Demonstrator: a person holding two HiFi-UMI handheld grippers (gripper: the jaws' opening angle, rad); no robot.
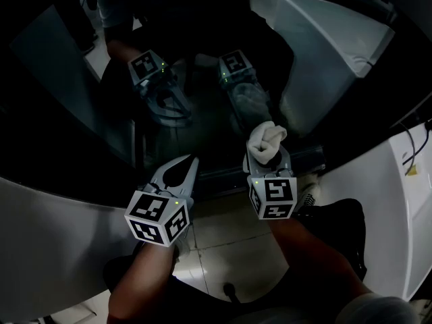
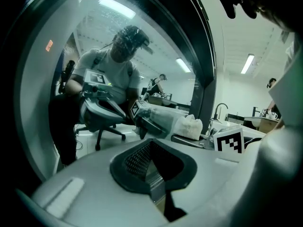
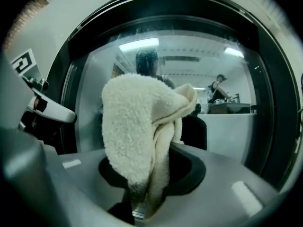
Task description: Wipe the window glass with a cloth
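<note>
Left gripper [image 1: 183, 169]: jaws together, empty, near the window glass [image 1: 74, 73].
Right gripper [image 1: 267, 158]: clamped on the bunched white cloth [image 1: 265, 138], close against the glass; contact unclear.
Risk: the cloth is pinched only at its lower end, so hard rubbing may drag it loose.

Lab-like workroom. Long ceiling strip lights [image 2: 247, 63]; tap [image 2: 219, 110] beside white surface [image 2: 265, 122] carrying small gear; wheeled office chair [image 2: 110, 132] mirrored in window glass [image 2: 61, 79]; second person [image 3: 219, 86] at far bench; pale tiled floor [image 1: 226, 231].
</note>
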